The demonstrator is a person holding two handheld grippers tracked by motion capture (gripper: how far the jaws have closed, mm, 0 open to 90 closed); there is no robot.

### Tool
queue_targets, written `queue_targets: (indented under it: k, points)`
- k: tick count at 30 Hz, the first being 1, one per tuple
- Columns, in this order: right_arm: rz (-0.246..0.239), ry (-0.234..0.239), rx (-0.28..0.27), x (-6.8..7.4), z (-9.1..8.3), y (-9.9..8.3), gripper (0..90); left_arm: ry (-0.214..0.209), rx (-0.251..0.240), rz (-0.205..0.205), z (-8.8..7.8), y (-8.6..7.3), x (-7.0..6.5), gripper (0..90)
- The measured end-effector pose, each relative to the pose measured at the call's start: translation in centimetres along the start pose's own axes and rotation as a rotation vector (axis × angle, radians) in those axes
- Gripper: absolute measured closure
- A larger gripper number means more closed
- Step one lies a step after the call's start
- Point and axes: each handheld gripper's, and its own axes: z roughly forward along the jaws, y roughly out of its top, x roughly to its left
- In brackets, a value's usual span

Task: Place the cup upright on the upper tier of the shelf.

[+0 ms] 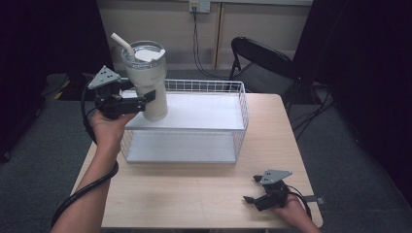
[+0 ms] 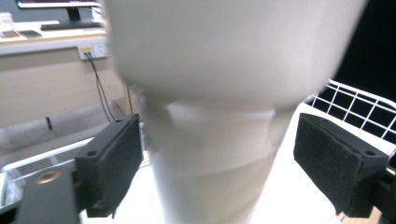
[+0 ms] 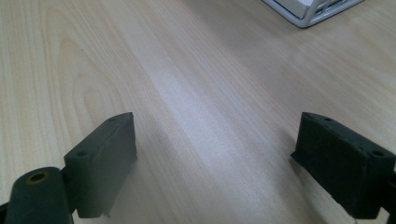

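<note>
A cream tumbler [image 1: 148, 82] with a clear lid and a white straw stands upright at the left end of the white wire basket [image 1: 240, 114]. Its base is low inside the basket. My left gripper [image 1: 148, 100] is open around the tumbler's narrow lower part. In the left gripper view the tumbler [image 2: 219, 93] sits between the black pads [image 2: 114, 163], with a small gap on each side. My right gripper [image 1: 251, 189] rests low over the table's near right corner. It is open, with nothing but bare wood between its jaws [image 3: 215, 158].
The basket takes up the far half of the light wooden table [image 1: 194, 194]. A black folding chair [image 1: 262, 63] stands behind the table's far right. Grey carpet surrounds the table. A corner of the basket [image 3: 313, 11] shows at the top of the right gripper view.
</note>
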Motion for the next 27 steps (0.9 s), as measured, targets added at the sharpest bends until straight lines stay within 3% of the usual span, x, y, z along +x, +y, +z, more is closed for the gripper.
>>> queue_targets:
  k: [5, 10, 17, 27]
  points:
    - [0.000, 0.000, 0.001, 0.0, 0.0, 0.0, 12.2, -0.003, -0.005, -0.013, -1.7, -0.4, 0.6, 15.3]
    - [0.000, 0.000, 0.000, 0.0, 0.0, 0.0, 12.2, -0.001, -0.003, 0.007, -3.2, -1.0, 0.7, 15.5]
    - [0.001, 0.000, 0.000, 0.0, 0.0, 0.0, 12.2, -0.005, -0.002, -0.012, -4.8, -2.0, 1.0, 15.4]
    - [0.001, 0.001, 0.001, 0.0, 0.0, 0.0, 12.2, -0.013, 0.004, -0.002, -6.9, -3.4, 0.8, 15.5]
